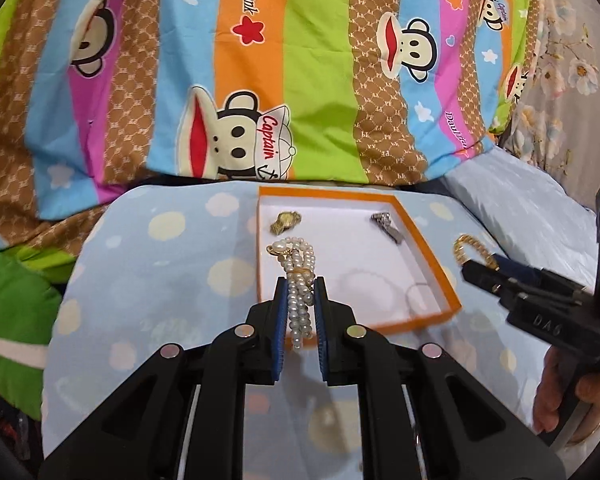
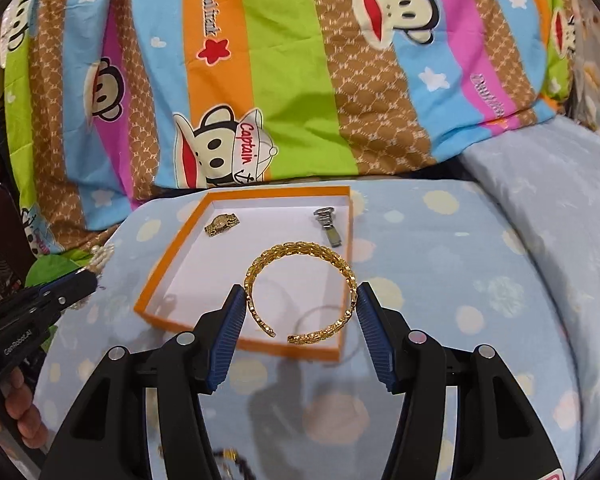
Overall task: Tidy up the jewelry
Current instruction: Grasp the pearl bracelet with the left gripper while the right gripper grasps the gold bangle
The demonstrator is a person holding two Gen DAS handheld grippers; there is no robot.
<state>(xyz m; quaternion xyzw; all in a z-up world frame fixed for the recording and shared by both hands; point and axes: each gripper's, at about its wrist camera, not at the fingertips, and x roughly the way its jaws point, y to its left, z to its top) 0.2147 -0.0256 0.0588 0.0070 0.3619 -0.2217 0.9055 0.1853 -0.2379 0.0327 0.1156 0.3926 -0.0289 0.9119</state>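
My left gripper (image 1: 300, 292) is shut on a white pearl bracelet (image 1: 298, 280) with a gold clasp, held over the near left corner of an orange-rimmed white box (image 1: 428, 256). My right gripper (image 2: 300, 300) is shut on a gold open bangle (image 2: 300, 292), gripping it by its two sides above the box (image 2: 156, 276). A small gold watch (image 1: 285, 221) (image 2: 222, 224) and a silver watch (image 1: 388, 226) (image 2: 329, 226) lie inside the box at the far end. The right gripper with the bangle also shows in the left wrist view (image 1: 474, 266).
The box sits on a light blue spotted cushion (image 1: 160, 280) (image 2: 460, 280). A striped cartoon-monkey quilt (image 1: 300, 60) (image 2: 300, 60) rises behind it. A pale blue pillow (image 2: 548, 184) lies at the right. The left gripper shows at the left edge of the right wrist view (image 2: 80, 280).
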